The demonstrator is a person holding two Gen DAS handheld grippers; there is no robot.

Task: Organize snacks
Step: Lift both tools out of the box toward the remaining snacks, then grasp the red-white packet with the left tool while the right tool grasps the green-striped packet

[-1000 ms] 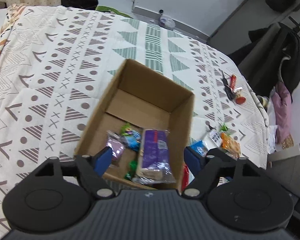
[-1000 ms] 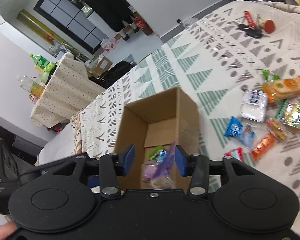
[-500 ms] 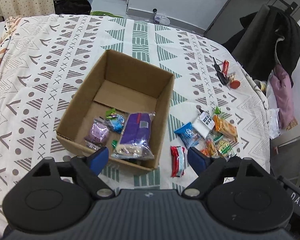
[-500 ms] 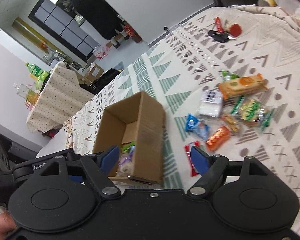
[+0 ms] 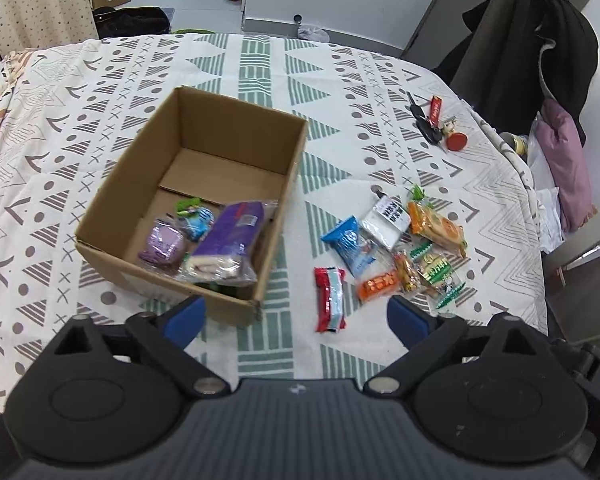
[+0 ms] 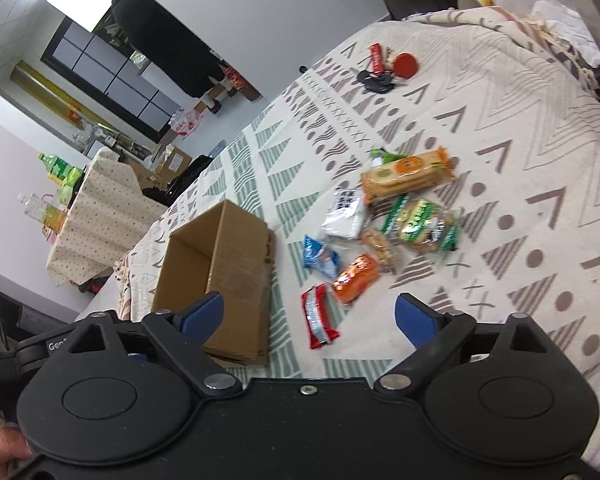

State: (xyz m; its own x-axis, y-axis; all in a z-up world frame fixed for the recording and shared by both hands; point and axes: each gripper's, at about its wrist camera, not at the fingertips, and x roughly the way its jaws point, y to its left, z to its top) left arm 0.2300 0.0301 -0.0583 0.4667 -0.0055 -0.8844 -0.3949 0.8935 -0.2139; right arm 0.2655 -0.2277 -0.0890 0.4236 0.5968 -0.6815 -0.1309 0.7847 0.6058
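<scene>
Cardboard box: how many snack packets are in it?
3: small purple pouch near left, blue-green packet behind it, large purple pack at right. Others may hide beneath.

— What couldn't you make out inside the cardboard box (image 5: 236, 128)?

— The purple bread pack (image 5: 224, 246) lay over something green; I couldn't tell what. From my right wrist view the box wall hid all the contents.

— And the snacks outside?

— The print on the white packet (image 5: 386, 222) was too small to read. My left tool (image 5: 296, 314) hid the table's near edge.
</scene>
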